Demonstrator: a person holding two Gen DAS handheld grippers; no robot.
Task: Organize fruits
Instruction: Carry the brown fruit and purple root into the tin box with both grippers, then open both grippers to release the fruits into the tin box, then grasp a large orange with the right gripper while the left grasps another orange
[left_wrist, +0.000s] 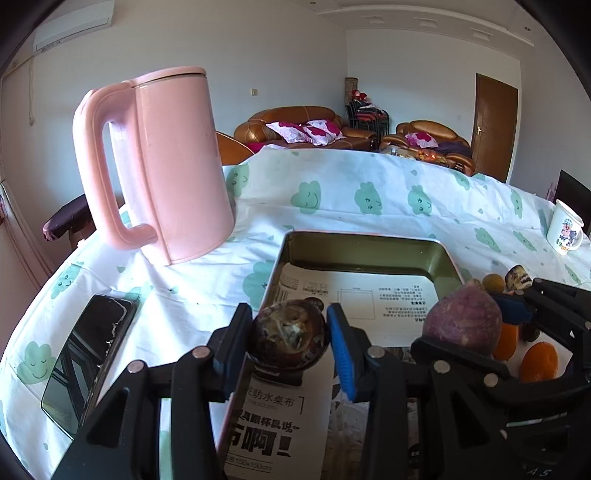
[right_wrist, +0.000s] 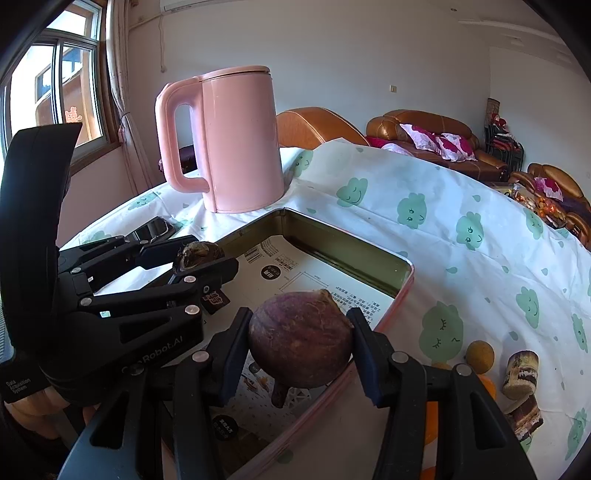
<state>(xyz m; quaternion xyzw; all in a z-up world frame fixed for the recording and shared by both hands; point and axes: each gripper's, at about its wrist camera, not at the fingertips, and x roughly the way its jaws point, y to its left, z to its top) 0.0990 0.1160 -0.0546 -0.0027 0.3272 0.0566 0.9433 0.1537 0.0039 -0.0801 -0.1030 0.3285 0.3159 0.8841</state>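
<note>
My left gripper is shut on a dark brown round fruit and holds it over the near left part of the metal tray. My right gripper is shut on a purple round fruit and holds it over the tray's near right edge. The left gripper and its fruit show at the left of the right wrist view. The purple fruit shows at the right of the left wrist view. The tray is lined with printed paper.
A pink kettle stands behind the tray. A phone lies at the left. A white mug stands far right. Oranges, a small brown ball and striped cylinders lie right of the tray.
</note>
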